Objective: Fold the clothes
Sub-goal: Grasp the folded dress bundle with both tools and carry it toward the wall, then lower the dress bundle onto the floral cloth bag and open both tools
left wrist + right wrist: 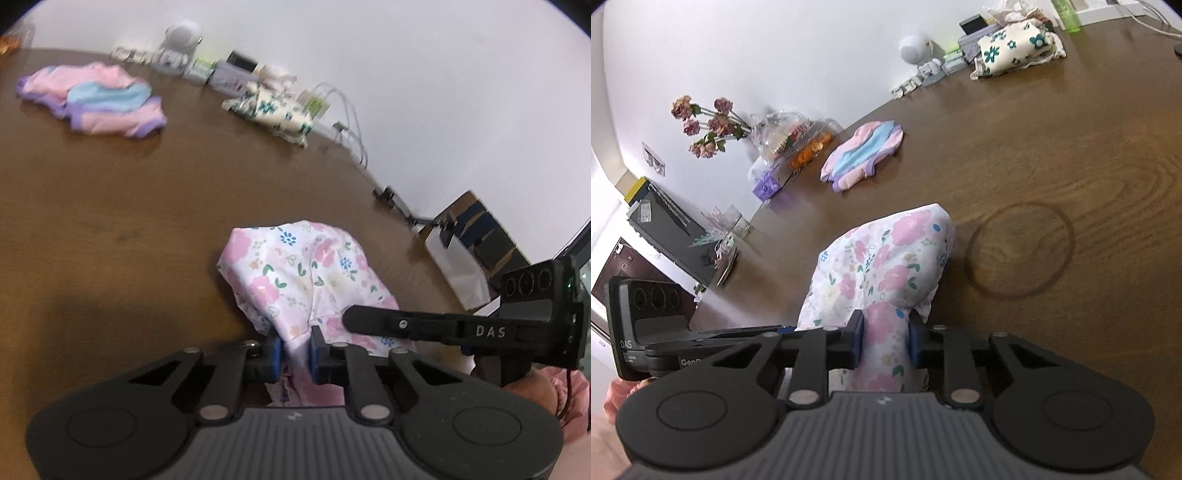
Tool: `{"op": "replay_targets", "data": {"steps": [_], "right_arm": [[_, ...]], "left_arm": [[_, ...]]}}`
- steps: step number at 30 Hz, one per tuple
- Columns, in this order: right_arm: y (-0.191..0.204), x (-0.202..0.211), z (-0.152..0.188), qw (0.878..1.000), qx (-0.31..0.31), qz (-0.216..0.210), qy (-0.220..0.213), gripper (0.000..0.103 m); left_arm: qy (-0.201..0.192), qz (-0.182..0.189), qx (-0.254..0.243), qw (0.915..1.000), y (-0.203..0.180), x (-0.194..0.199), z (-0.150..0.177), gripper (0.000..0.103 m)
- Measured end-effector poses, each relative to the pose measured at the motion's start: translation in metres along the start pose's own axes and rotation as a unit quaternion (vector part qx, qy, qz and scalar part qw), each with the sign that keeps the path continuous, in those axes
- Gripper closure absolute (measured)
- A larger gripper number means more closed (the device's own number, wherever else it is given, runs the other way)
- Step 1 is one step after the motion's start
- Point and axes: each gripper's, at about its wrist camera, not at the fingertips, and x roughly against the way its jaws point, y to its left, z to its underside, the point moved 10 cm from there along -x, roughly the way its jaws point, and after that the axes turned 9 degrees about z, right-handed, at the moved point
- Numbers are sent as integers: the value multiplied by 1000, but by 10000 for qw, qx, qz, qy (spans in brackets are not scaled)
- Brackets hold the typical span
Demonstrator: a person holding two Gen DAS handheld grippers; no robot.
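My left gripper (pixel 295 349) and right gripper (pixel 886 341) both clamp the floral garment (pixel 295 273). I should lift evenly, keeping the edge tight.

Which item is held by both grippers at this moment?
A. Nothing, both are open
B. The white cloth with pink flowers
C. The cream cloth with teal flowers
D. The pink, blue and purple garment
B: the left gripper and the right gripper each pinch the white cloth with pink flowers between blue pads.

Dried flowers (pixel 705 125), white round speaker (pixel 913 48), brown wooden table (pixel 1052 147).
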Motion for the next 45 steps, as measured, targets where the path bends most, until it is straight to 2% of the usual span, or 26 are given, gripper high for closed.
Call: {"op": "replay_targets", "data": {"steps": [4, 9, 12, 15, 19, 22, 24, 29, 32, 33, 34, 35, 37, 40, 43, 45], "right_arm": [[-1, 1, -29, 9996, 117, 57, -242, 83], [1, 12, -95, 9970, 384, 73, -671, 83], [2, 20, -137, 9941, 544, 76, -931, 83], [-1, 25, -203, 9892, 725, 174, -1259, 83], [-24, 12, -294, 9840, 762, 427, -1555, 83], [-56, -17, -352, 9832, 610, 624, -1603, 82], [-83, -44, -376, 9850, 424, 705, -1519, 82], [-150, -123, -401, 9911, -109, 751, -1090, 82], [-181, -152, -396, 9913, -371, 800, -973, 78], [-188, -156, -393, 9912, -435, 775, -978, 74], [-194, -158, -391, 9911, -490, 730, -1004, 67], [-199, -160, -388, 9908, -544, 685, -1029, 64], [-201, -156, -387, 9902, -623, 622, -1086, 51], [-191, -129, -391, 9845, -362, 765, -1536, 47], [-167, -100, -398, 9701, 262, 1071, -2160, 47], [-151, -106, -401, 9606, 811, 1458, -2224, 50]], "left_arm": [[-219, 71, -261, 9994, -8, -9, -32, 92], [-556, 201, -591, 9965, -24, -19, -91, 92], [-799, 186, -985, 9918, -44, -32, -151, 92], [-952, 99, -1279, 9872, -59, -54, -215, 92], [-1015, -7, -1367, 9854, -57, -107, -298, 92], [-864, -90, -1293, 9878, -36, -157, -343, 92], [-712, -179, -1121, 9910, -12, -191, -361, 92], [-323, -261, -542, 9977, 48, -256, -373, 92], [-216, -179, -384, 9989, 71, -273, -363, 88], [-225, -124, -347, 9991, 75, -275, -361, 86], [-224, -110, -288, 9993, 78, -272, -361, 80], [-223, -95, -229, 9994, 80, -270, -360, 71], [-298, -77, -236, 9992, 80, -260, -364, 64], [-670, -117, -635, 9957, 63, -232, -376, 56], [-637, -570, -975, 9916, 58, -242, -384, 58], [-615, -870, -1200, 9870, 55, -249, -389, 65]]}}
